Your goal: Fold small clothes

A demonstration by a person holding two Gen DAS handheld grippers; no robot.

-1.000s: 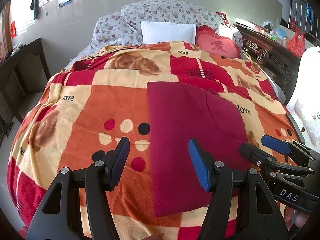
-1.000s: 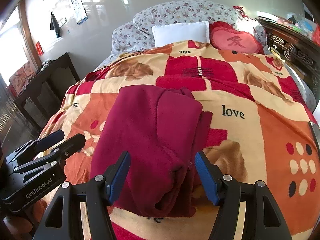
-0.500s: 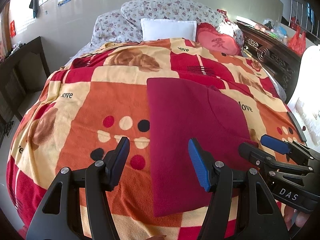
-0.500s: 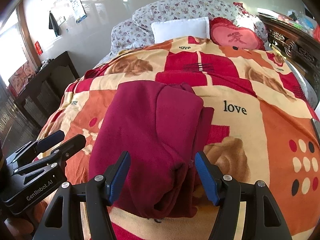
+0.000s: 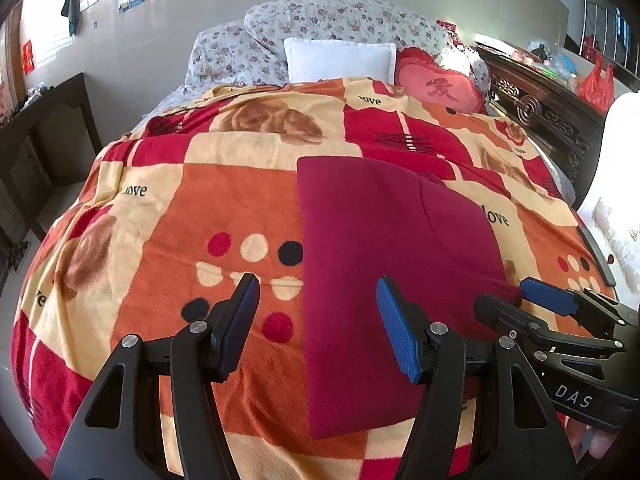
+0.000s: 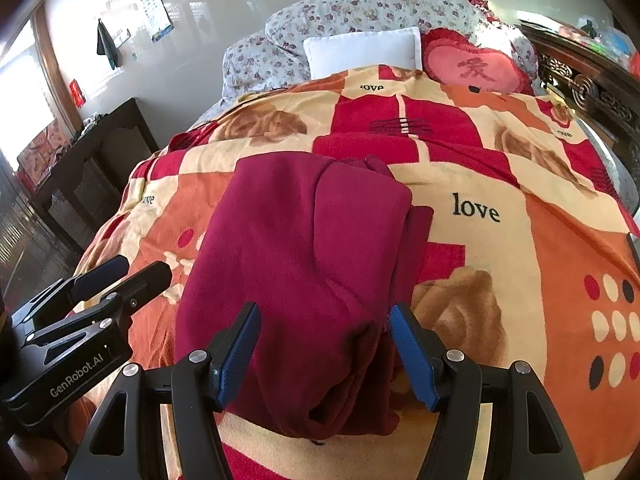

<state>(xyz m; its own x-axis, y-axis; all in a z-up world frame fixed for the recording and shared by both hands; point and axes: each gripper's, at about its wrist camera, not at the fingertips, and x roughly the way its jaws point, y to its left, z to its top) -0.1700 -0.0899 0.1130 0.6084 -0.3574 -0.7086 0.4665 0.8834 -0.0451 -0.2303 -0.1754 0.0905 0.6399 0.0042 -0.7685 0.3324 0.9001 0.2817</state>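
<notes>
Tongs: left gripper [image 5: 316, 312] wide apart, empty | right gripper [image 6: 324, 340] wide apart, straddling maroon garment [image 6: 304, 264]

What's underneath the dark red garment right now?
The dark red garment lies folded on the patterned blanket, which shows all around it. Its own folded layers stack at the right edge; anything tucked between them is hidden.

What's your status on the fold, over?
Left claw open, right claw open, both empty. Red garment lies folded lengthwise on the blanket. Nothing in the way.
</notes>
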